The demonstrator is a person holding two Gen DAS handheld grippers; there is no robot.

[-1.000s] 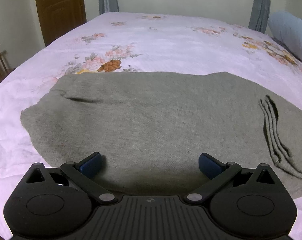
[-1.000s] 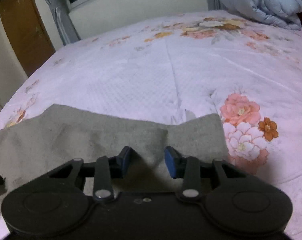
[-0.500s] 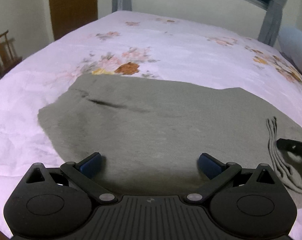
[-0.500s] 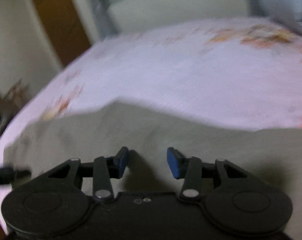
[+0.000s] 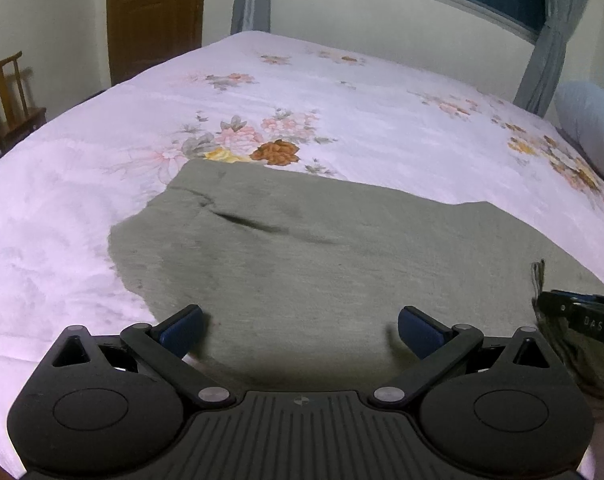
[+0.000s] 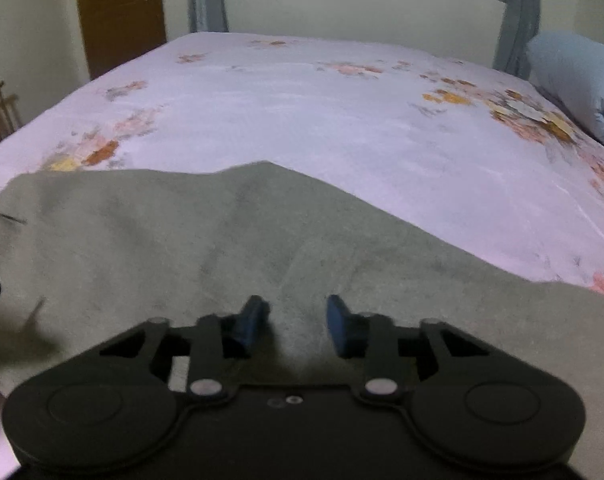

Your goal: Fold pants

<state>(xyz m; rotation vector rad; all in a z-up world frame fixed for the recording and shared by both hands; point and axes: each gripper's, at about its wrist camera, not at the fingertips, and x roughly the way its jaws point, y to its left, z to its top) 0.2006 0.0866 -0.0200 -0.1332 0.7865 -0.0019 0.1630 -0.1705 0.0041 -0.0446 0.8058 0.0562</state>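
Observation:
Grey-green pants (image 5: 302, 252) lie flat on the floral bedsheet (image 5: 341, 120); they also show in the right wrist view (image 6: 222, 240). My left gripper (image 5: 300, 330) is open wide and empty, low over the near edge of the pants. My right gripper (image 6: 296, 324) has its jaws apart and hangs over the cloth, with nothing visibly between the pads. The right gripper's tip also shows at the right edge of the left wrist view (image 5: 581, 312), beside a bunched fold of the pants (image 5: 539, 280).
A light blue duvet (image 6: 573, 76) lies at the bed's right end. A wooden chair (image 5: 10, 100) stands left of the bed, with a brown door (image 5: 154, 12) behind it. Grey curtains (image 5: 545, 32) and a window are at the far wall.
Both grippers swung left along the pants. The right gripper moved from the pants' right end towards the middle and now shows beside the left gripper. The jaws kept their openings.

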